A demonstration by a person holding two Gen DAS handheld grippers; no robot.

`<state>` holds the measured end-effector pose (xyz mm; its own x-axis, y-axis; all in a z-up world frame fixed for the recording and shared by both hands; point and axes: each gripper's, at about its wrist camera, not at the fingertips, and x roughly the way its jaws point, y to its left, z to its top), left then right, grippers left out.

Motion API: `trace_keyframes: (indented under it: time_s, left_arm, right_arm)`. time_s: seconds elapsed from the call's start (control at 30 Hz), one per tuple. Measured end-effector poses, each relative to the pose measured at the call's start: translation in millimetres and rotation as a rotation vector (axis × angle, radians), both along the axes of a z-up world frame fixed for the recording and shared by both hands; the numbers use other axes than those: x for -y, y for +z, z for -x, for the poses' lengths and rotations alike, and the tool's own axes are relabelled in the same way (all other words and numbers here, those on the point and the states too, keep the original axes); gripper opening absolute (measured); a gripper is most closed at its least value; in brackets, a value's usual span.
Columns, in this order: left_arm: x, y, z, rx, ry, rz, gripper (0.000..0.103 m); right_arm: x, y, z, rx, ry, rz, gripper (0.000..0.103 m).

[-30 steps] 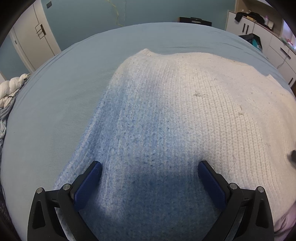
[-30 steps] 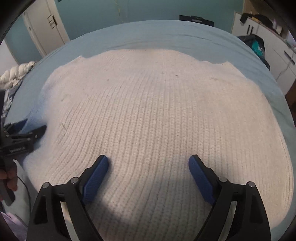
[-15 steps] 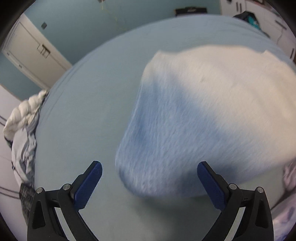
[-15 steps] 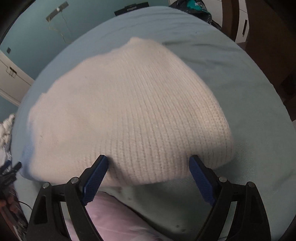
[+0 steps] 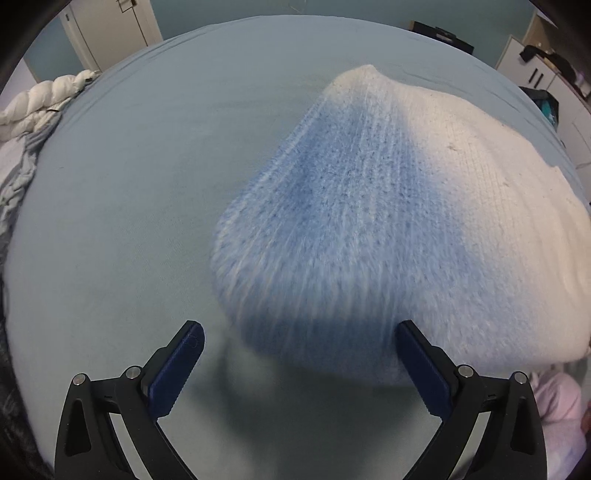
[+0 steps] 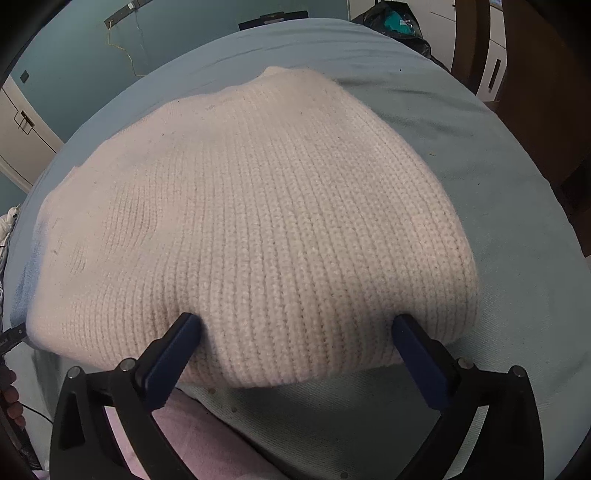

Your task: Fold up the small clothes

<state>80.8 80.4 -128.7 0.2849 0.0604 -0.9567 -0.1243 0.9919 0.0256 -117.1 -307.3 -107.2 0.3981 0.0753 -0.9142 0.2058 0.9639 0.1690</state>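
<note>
A folded knit sweater, cream with a blue patch at its left end (image 5: 369, 221), lies flat on the light blue bed sheet (image 5: 129, 184). It also shows in the right wrist view (image 6: 258, 221). My left gripper (image 5: 299, 354) is open and empty, just in front of the sweater's near left corner. My right gripper (image 6: 297, 343) is open and empty, its fingers (image 6: 177, 350) straddling the sweater's near edge toward its right end.
A pink garment (image 6: 192, 435) lies at the bed's near edge, below the sweater. A white rolled duvet (image 5: 40, 99) lies at the far left. White cupboards (image 5: 546, 74) and a dark bag (image 6: 399, 26) stand beyond the bed. The other gripper's tip (image 6: 11, 336) shows at left.
Both grippers have drawn back from over the sweater to its near edge. The left one now looks at the blue left corner, the right one at the right end. Both stayed open.
</note>
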Motion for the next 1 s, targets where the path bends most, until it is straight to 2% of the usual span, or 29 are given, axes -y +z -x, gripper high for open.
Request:
trace_keyframes:
  time_s: [0.1, 0.17, 0.23, 0.3, 0.43, 0.5, 0.63, 0.73, 0.8, 0.87, 0.97, 1.0]
  left_arm:
    - [9.2, 18.7, 14.6, -0.021, -0.047, -0.077, 0.103]
    - [13.7, 28.2, 28.3, -0.001, -0.087, -0.104, 0.103]
    - [15.4, 35.1, 44.2, 0.025, -0.104, -0.111, 0.103]
    - [11.2, 38.6, 59.7, 0.048, -0.092, -0.095, 0.103]
    - [-13.1, 32.9, 81.6, 0.083, -0.026, -0.026, 0.103]
    - [-22.0, 30.6, 84.0, 0.088, 0.009, -0.001, 0.103]
    - [-30.0, 29.2, 76.4, 0.109, 0.041, 0.013, 0.103]
    - [-34.5, 30.1, 66.0, 0.123, 0.053, 0.027, 0.103]
    - [-35.3, 31.9, 61.4, 0.141, 0.054, 0.039, 0.103]
    - [-33.0, 32.9, 58.8, 0.171, 0.045, 0.024, 0.103]
    - [-24.2, 33.9, 49.5, 0.205, 0.018, -0.043, 0.103]
    - [-22.0, 34.2, 47.5, 0.208, 0.01, -0.034, 0.103]
  right_arm:
    - [3.6, 3.5, 7.7, 0.008, -0.011, -0.03, 0.102]
    - [2.8, 5.3, 14.4, 0.002, -0.017, -0.034, 0.102]
    - [4.5, 6.6, 23.5, 0.0, -0.027, -0.061, 0.102]
    - [9.4, 7.4, 23.9, 0.047, -0.047, -0.113, 0.102]
    - [41.7, 17.7, 54.8, 0.172, -0.162, -0.347, 0.102]
    - [59.8, 10.9, 65.7, 0.196, -0.226, -0.468, 0.102]
    - [82.2, -21.5, 67.5, 0.137, -0.329, -0.63, 0.102]
    - [89.2, -43.4, 64.9, 0.106, -0.372, -0.748, 0.09]
    - [90.9, -51.8, 60.9, 0.097, -0.385, -0.782, 0.081]
    - [89.8, -52.4, 55.6, 0.109, -0.381, -0.786, 0.081]
    - [85.8, -51.4, 47.7, 0.119, -0.366, -0.792, 0.081]
    - [86.4, -50.4, 45.8, 0.134, -0.374, -0.798, 0.081]
